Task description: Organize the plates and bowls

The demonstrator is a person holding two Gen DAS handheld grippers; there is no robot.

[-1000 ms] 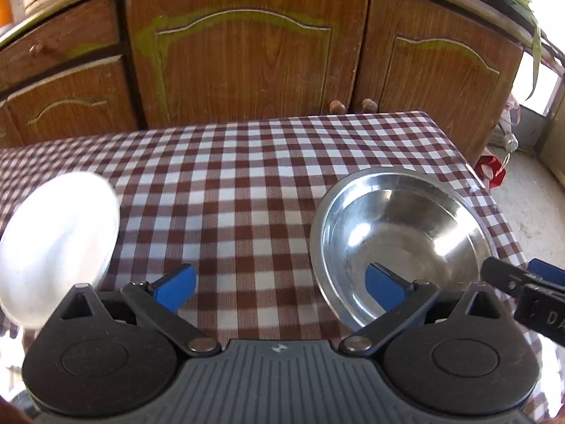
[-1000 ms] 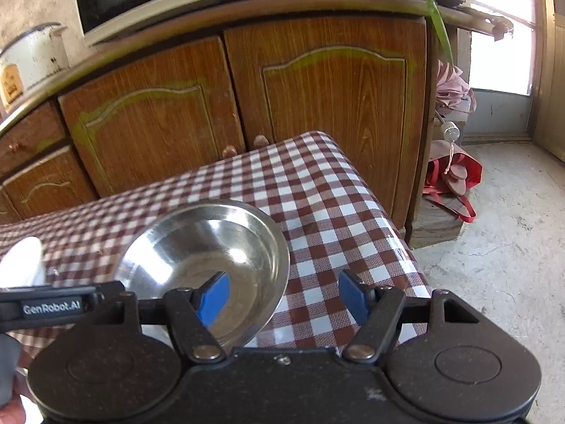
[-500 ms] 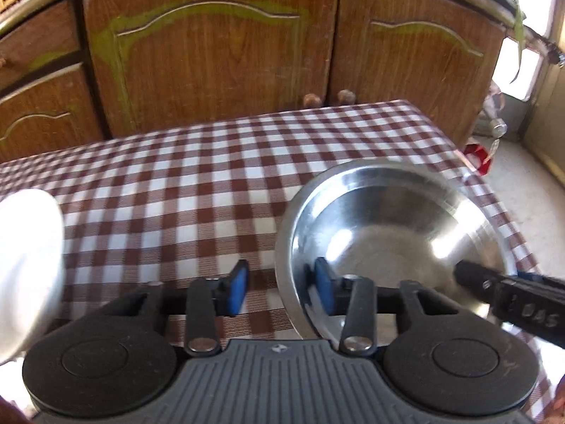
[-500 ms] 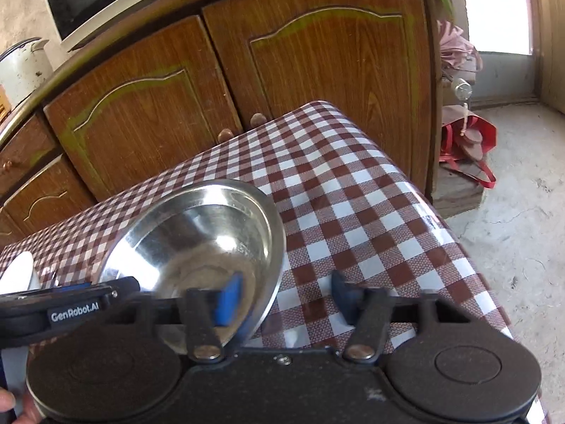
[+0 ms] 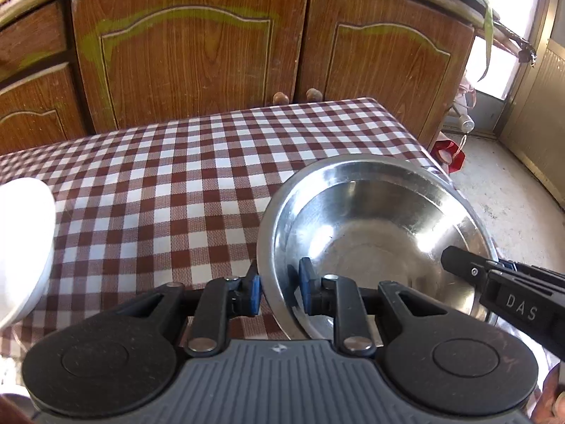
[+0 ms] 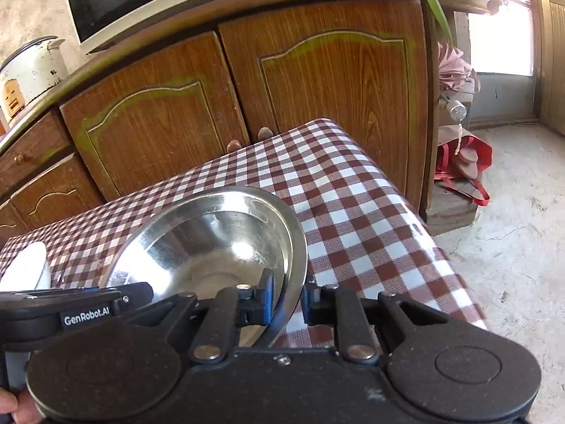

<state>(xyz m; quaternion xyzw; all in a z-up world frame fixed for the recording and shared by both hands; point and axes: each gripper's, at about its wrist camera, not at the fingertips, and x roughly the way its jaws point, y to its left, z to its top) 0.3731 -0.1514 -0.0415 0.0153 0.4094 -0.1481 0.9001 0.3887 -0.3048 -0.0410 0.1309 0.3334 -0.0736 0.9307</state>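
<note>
A shiny steel bowl (image 5: 374, 240) sits at the right end of the checked table; it also shows in the right wrist view (image 6: 212, 243). My left gripper (image 5: 279, 291) is shut on the bowl's near left rim, one pad inside and one outside. My right gripper (image 6: 286, 304) is shut on the bowl's near right rim, and its black body shows in the left wrist view at the right. A white bowl (image 5: 21, 243) stands at the table's left; it also shows in the right wrist view (image 6: 24, 270).
The red-and-white checked tablecloth (image 5: 176, 176) covers the table, whose right edge drops to a concrete floor (image 6: 512, 247). Brown wooden cabinets (image 5: 197, 46) stand close behind. A red bag (image 6: 462, 166) lies on the floor by the cabinet.
Both grippers went from wide open to shut on opposite sides of the steel bowl's near rim. Both cameras moved closer to the bowl.
</note>
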